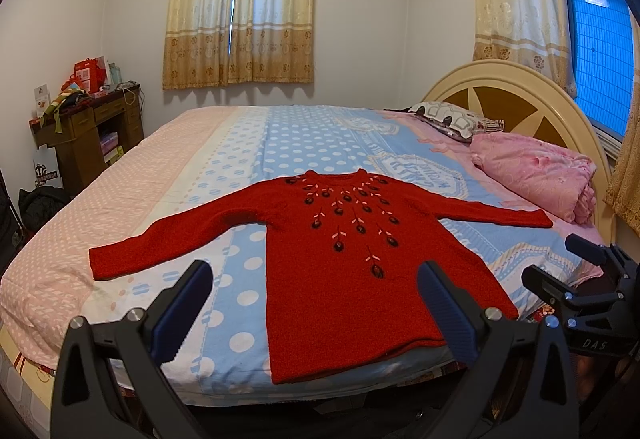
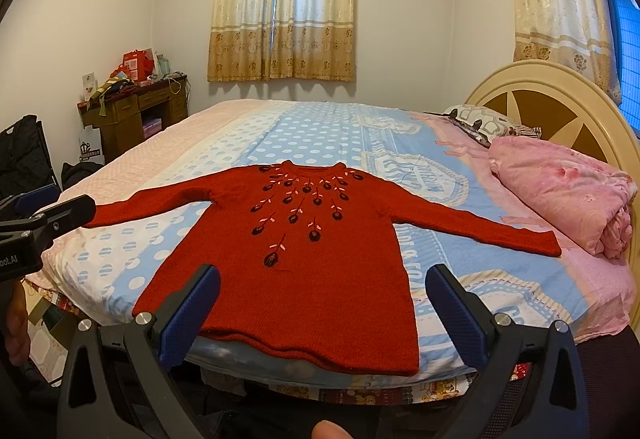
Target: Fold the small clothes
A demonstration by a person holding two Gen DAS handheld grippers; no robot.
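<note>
Far left, a brown desk [image 1: 92, 131] stands against the wall, piled with red boxes [image 1: 90, 73], and a black bag [image 1: 40, 201] sits on the floor beside it. Now the bed [image 1: 132, 175]: its sheet runs pale pink on the left side, then blue with white dots through the middle. And there is the sweater [image 1: 340, 259], red, laid flat and face up near the foot edge, neck pointing to the far wall, dark flowers fanning down from the collar. Both sleeves are stretched straight out to the sides, nothing folded, hem right at the bed's near edge.

The left tongs [image 1: 316, 313] hang over that near edge, wide apart, blue pads clear of the knit and gripping nothing. From the right wrist view the right tongs [image 2: 324, 313] sit just the same way over the hem, apart and empty, with a fingertip [image 2: 330, 430] poking in at the bottom of the frame. Each tool shows at the edge of the other's view, side by side and not touching.

Carrying on right, a patterned pillow [image 1: 452, 117] lies by the cream headboard [image 1: 516, 95], a rolled pink quilt [image 1: 536, 175] just in front of it, close to the right sleeve's cuff. Behind, gold curtains [image 1: 240, 19] hang drawn across the far window
</note>
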